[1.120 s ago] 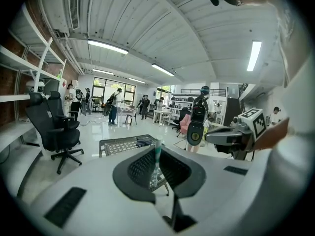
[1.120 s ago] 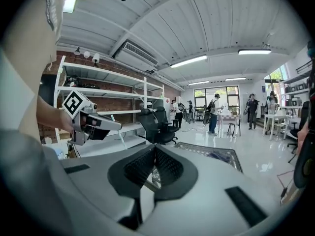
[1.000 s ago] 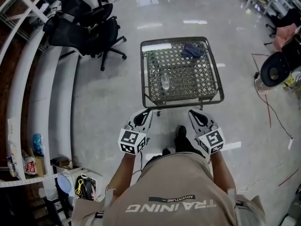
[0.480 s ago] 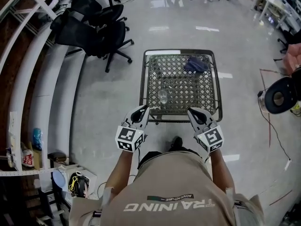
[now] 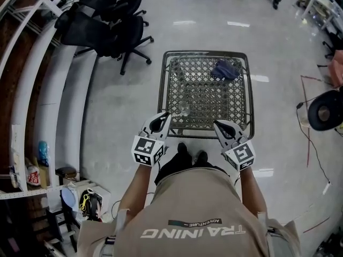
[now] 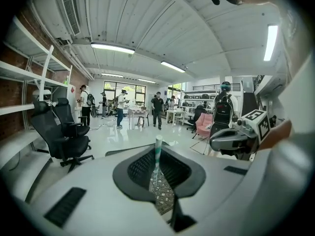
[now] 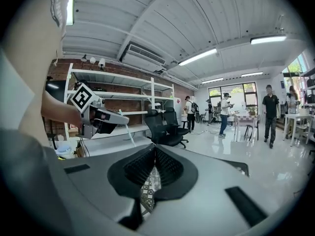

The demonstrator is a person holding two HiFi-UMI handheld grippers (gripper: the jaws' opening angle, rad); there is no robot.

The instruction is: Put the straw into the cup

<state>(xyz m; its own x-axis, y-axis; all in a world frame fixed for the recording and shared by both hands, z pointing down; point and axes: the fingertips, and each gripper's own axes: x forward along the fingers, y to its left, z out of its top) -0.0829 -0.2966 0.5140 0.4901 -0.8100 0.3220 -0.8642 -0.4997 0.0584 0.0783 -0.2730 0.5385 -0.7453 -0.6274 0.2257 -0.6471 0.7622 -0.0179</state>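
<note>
- Left gripper (image 5: 162, 120): held low in front of the person, pointing forward toward the near edge of the mesh table (image 5: 162, 88). Its jaws are clenched on the straw (image 6: 157, 154).
- Straw: striped green and white, standing nearly upright between the left jaws, with its upper end rising above their tips. It is outside the cup (image 5: 185, 110).
- Cup: clear and upright, on the mesh top near the table's near edge, toward its left side. In the head view it lies just ahead of the left gripper's tip.
- Right gripper (image 7: 155, 150): level with the left one and well apart from it, at the table's near right corner. Its jaw tips meet with nothing between them.
- Blue cloth (image 5: 225, 68): crumpled, lying at the far right corner of the mesh top, well apart from the cup.
- Office chairs (image 5: 110, 28): black, grouped on the glossy floor to the far left of the table.
- Shelving (image 5: 45, 90): white, along the left wall.
</note>
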